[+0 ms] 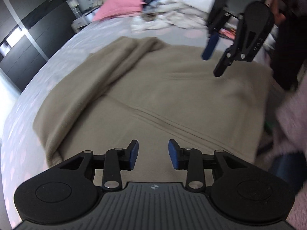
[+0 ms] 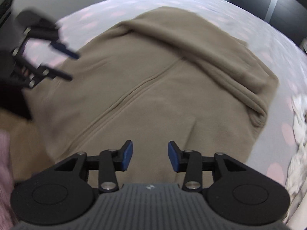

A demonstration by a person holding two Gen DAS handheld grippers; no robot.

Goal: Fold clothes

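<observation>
A tan fleece garment (image 1: 157,95) lies spread on the bed, with a zip seam down its middle and one sleeve folded over its body. It also fills the right wrist view (image 2: 153,80). My left gripper (image 1: 153,156) is open and empty, hovering over the garment's near part. My right gripper (image 2: 149,156) is open and empty above the garment. The right gripper also shows in the left wrist view (image 1: 212,65), at the garment's far right. The left gripper shows blurred in the right wrist view (image 2: 73,67), at the left.
The bed has a pale sheet with pink dots (image 1: 57,61). A heap of white clothes (image 1: 172,9) and a pink pillow (image 1: 122,3) lie at the far end. Dark wardrobes (image 1: 28,28) stand to the left. White cloth (image 2: 299,134) lies at the right edge.
</observation>
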